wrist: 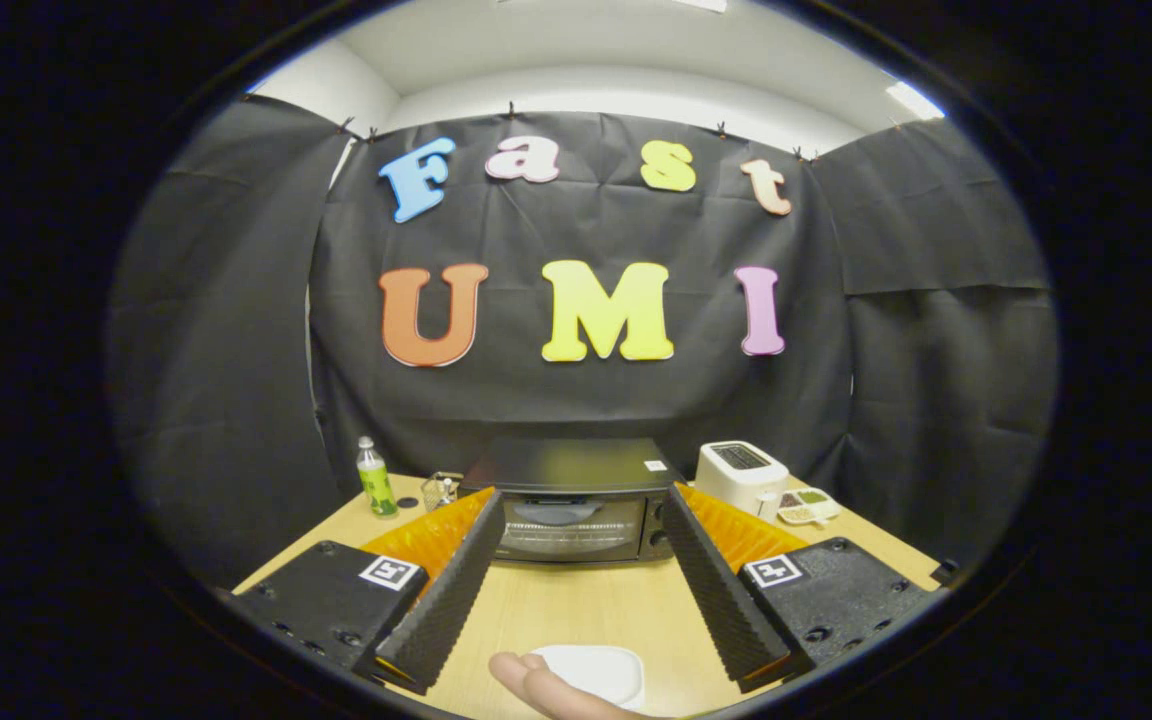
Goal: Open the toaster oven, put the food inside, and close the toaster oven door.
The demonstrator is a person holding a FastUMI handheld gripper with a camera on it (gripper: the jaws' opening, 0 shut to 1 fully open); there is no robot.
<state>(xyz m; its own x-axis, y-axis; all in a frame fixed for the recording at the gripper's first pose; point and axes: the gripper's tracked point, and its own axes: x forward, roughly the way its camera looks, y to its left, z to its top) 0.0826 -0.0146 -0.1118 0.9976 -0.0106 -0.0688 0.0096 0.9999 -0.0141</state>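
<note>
Gripper view is showing the gripper (pixel 576 585) spreading wide over the tabletop (pixel 576 605), holding nothing. A hand (pixel 546 690) is touching a white plate (pixel 596 672) between the fingers. Beyond them, the toaster oven (pixel 573 500) is sitting closed.

- No words or numbers clear enough to read.
- Square black-and-white code mark (pixel 391 572) on the left block of the gripper (pixel 581 495), a second code mark (pixel 773 571) on the right block; patterns only, no letters.
- Gripper fingers spread wide apart, holding nothing.
- Small white sticker (pixel 655 465) on top of the toaster oven (pixel 576 462), too tiny to read.
- Green label on the bottle (pixel 374 480), print too small to read.
</note>
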